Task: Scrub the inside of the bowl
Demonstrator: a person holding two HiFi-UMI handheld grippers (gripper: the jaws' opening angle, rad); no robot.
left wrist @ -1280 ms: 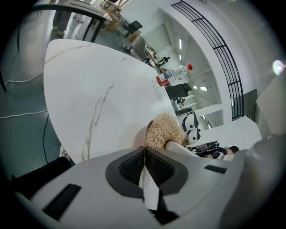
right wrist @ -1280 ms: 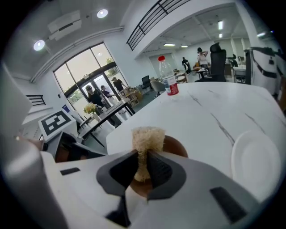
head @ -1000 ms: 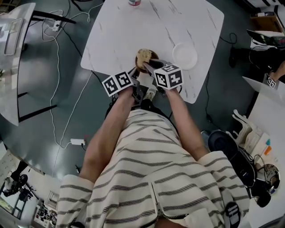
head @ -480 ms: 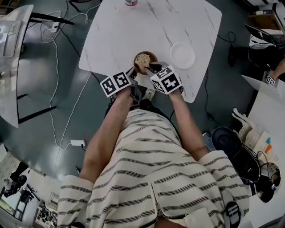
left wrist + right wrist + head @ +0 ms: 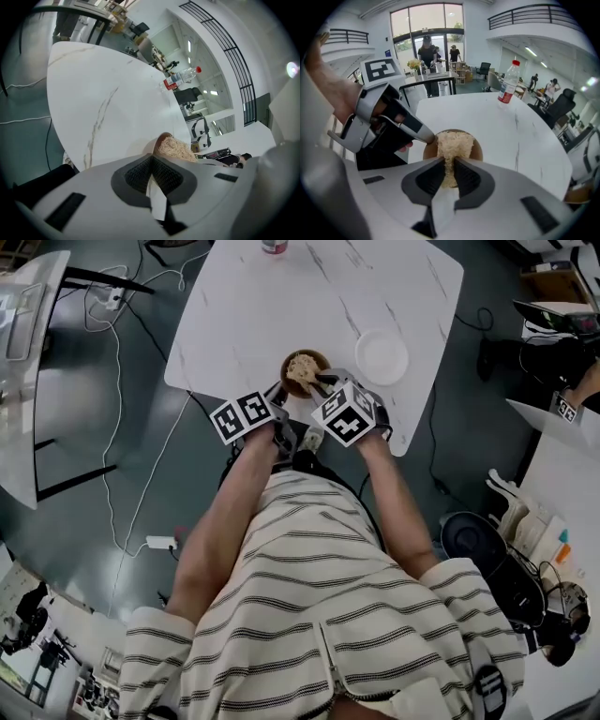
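Bowl (image 5: 322,358), brown and round, sits on a white marbled worktop (image 5: 281,296), close to the edge nearest the person (image 5: 319,596). A pale, fibrous scrubbing pad (image 5: 301,366) fills most of its inside.

The right gripper (image 5: 450,171) reaches into the bowl from the near side. Its jaws are narrow and pinch the near end of the pad between their dark ribbed pads. The left gripper (image 5: 429,136) comes in from the left, and its tip meets the bowl's left rim. Its jaws are drawn together there and appear to clamp the rim. The two grippers lie side by side over the worktop's near edge, with little room between them.

An empty white plate (image 5: 382,356) lies just to the right of the bowl, not touching it. It is the nearest thing on the right gripper's side. A clear bottle (image 5: 507,89) with a red cap stands well apart, near the far edge. The wide stretch of worktop between the bowl and the bottle is bare, as is the part to the left.

White cables (image 5: 117,381) trail across the dark floor (image 5: 159,474) left of the worktop.
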